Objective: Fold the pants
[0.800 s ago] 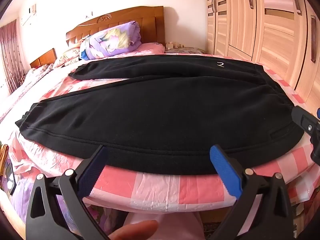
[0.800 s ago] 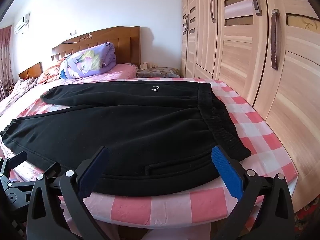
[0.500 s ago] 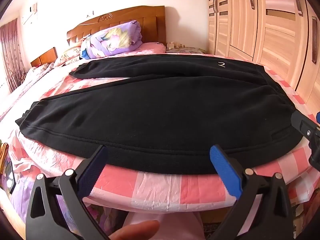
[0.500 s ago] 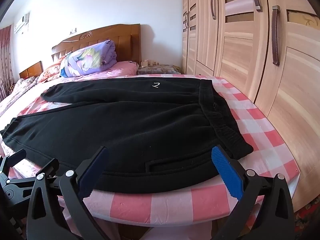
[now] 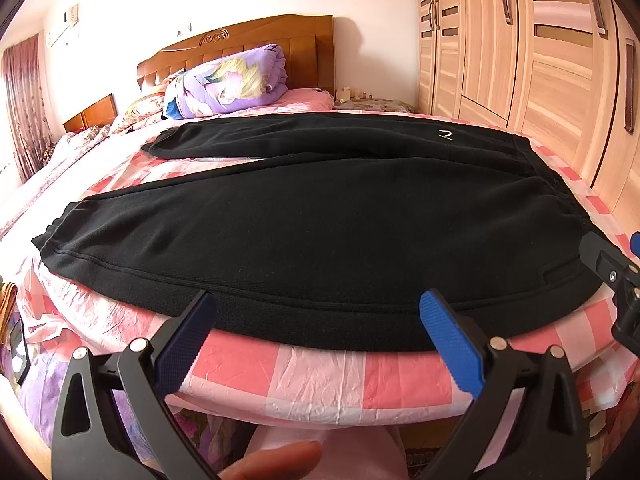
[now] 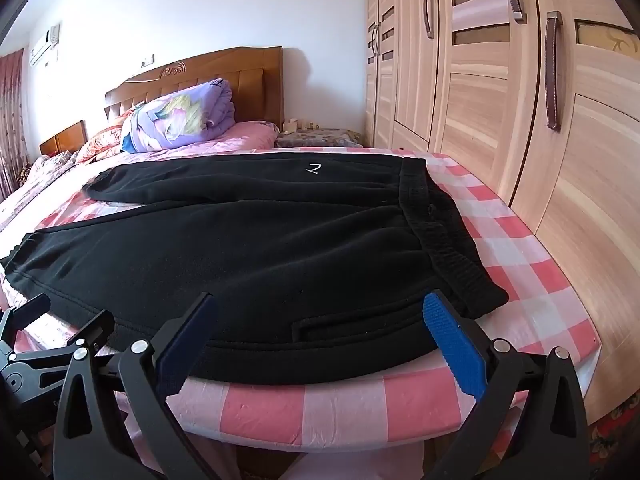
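Observation:
Black pants (image 5: 320, 216) lie spread flat on the bed (image 5: 320, 376), legs running to the left and the waistband (image 6: 440, 232) at the right. A small white logo (image 6: 313, 168) marks the far leg. My left gripper (image 5: 318, 326) hovers wide open over the near hem edge, nothing between its blue pads (image 5: 450, 340). My right gripper (image 6: 320, 330) is also wide open, at the near edge by the waistband corner and a pocket slit (image 6: 360, 326). Each gripper shows at the edge of the other's view.
A pink checked sheet (image 6: 520, 264) covers the bed. A purple folded quilt (image 5: 228, 80) and a wooden headboard (image 5: 240, 40) stand at the far end. A tall wooden wardrobe (image 6: 520, 100) runs close along the right side. A fingertip (image 5: 276, 460) shows at the bottom.
Both grippers have drifted slightly forward and lower toward the pants' near edge. Their jaws stay equally wide, and the pants have not moved.

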Tool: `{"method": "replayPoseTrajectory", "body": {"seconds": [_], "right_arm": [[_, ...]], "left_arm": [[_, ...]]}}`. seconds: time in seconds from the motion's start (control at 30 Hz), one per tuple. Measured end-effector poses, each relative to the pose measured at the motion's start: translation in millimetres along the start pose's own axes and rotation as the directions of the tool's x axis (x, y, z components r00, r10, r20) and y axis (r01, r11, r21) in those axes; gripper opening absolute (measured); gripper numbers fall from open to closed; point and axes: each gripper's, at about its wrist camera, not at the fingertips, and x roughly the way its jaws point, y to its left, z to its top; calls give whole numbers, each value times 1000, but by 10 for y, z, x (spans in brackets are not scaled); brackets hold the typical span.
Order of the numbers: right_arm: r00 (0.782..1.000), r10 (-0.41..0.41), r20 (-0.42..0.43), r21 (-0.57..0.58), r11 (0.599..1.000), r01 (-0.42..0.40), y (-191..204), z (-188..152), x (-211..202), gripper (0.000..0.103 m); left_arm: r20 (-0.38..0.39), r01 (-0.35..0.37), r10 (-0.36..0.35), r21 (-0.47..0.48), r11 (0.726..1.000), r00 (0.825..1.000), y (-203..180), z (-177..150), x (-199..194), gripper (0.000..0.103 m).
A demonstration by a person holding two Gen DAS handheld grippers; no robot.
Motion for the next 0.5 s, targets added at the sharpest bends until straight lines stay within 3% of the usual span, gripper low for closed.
{"method": "replayPoseTrajectory", "body": {"seconds": [0.5], "right_arm": [[1000, 8, -16, 8, 1000, -7, -20, -36, 49, 99]], "left_arm": [[3, -1, 1, 0, 1000, 1000, -12, 1, -17, 102]]}}
